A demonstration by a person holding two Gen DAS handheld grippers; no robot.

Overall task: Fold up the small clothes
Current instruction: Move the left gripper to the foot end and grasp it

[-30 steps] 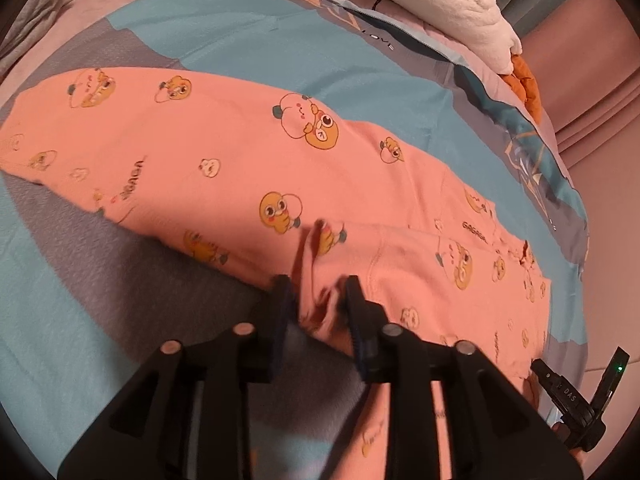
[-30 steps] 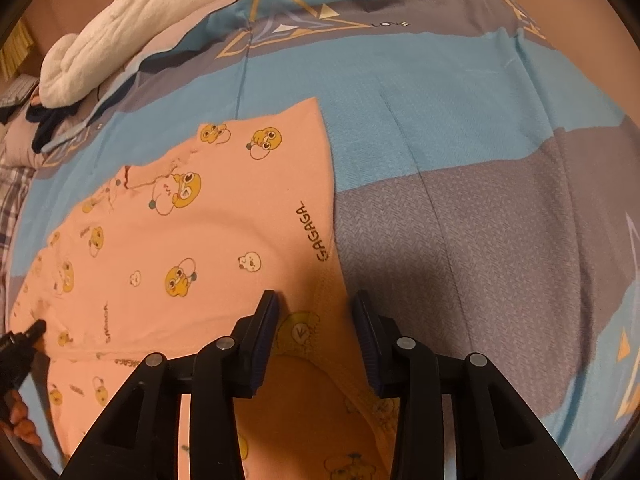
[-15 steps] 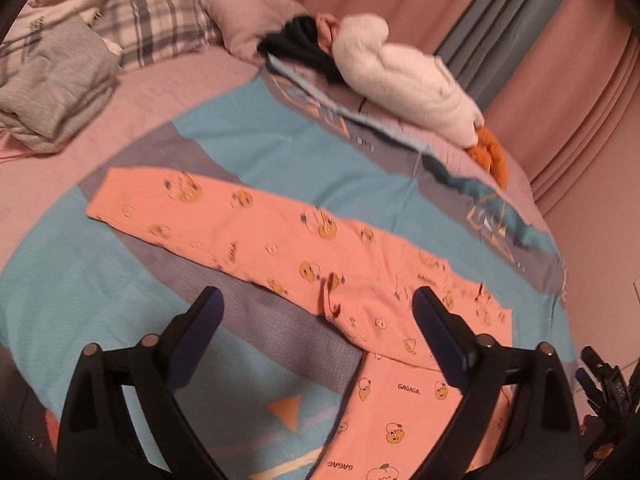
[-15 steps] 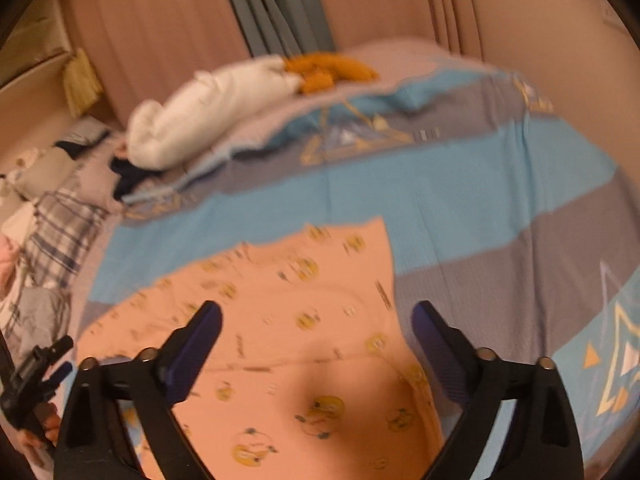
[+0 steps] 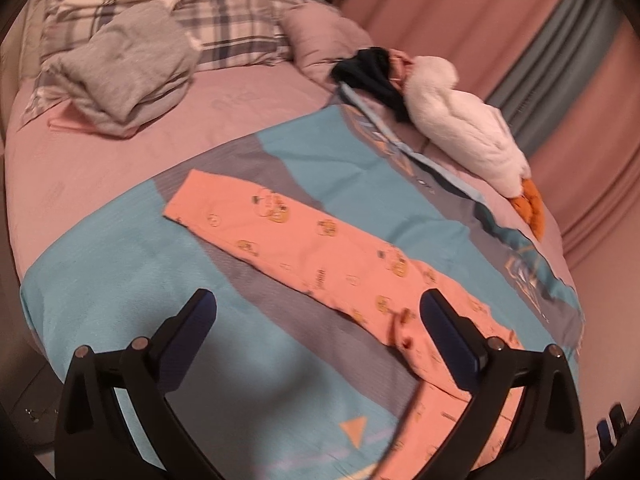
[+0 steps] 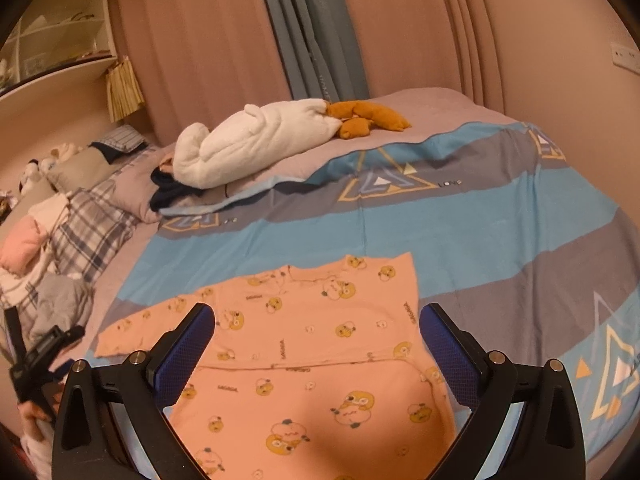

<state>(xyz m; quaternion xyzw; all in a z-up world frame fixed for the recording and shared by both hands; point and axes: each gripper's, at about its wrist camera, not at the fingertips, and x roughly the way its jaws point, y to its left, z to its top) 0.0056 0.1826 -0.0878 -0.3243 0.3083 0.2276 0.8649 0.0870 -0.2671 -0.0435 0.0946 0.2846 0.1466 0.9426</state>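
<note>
Now both grippers' fingers spread, above flat orange shirt [image 6: 320, 344].

The small salmon-pink cotton garment [image 6: 320, 344] is printed all over with yellow-orange cartoon faces and small dark lettering. The bedspread [image 6: 460, 232] beneath it runs in broad sky-blue and grey bands with yellow-outlined triangles. The fluffy plush toy [image 6: 256, 140] is white with orange feet. The pillow [image 5: 240, 20] is plaid, grey on cream. Each black claw [image 5: 316, 316] [image 6: 318, 320] carries dark blue pads.
</note>
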